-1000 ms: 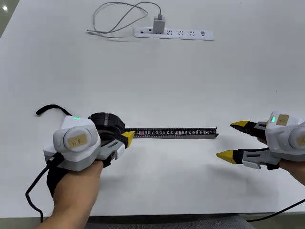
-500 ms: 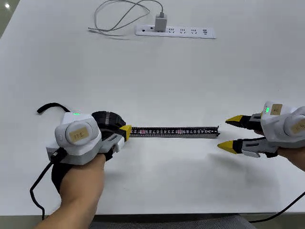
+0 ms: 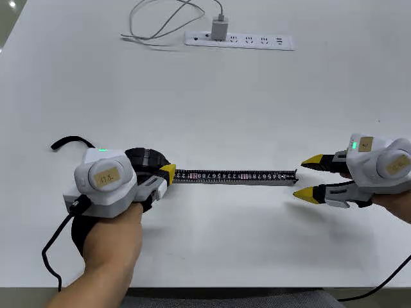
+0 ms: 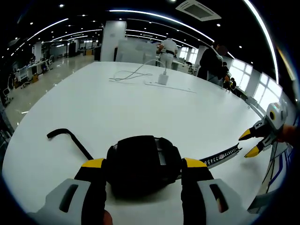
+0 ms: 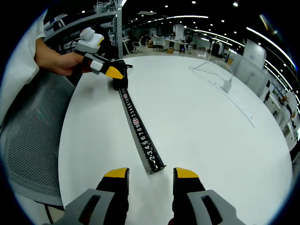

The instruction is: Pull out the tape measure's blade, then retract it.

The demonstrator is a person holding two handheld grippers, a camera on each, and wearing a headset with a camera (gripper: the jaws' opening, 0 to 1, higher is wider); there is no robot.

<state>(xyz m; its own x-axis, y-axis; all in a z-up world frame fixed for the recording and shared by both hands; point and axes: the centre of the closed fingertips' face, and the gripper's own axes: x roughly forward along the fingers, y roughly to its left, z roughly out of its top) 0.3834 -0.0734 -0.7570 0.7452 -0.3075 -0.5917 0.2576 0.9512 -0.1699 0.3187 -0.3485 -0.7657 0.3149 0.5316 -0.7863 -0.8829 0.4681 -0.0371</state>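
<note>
Two grippers: left gripper (image 4: 143, 163) clamping tape measure (image 3: 146, 160), right gripper (image 3: 308, 176) gaping at blade tip (image 3: 292, 174).
We are risking snap-back from a loose pinch.

Tape measure (image 3: 146, 160): black case. Blade (image 3: 234, 176): black, with white numerals and red marks at intervals. Left gripper (image 4: 143, 164) and right gripper (image 3: 308, 178): white bodies with tan labels, black jaws tipped yellow (a green light on each). Table (image 3: 225, 109), power strip (image 3: 239, 41) and cable (image 3: 164, 19): white. Strap (image 3: 67, 141): black.

open table (image 3: 257, 115) around blade (image 3: 234, 175), power strip (image 3: 239, 42) well apart
</note>
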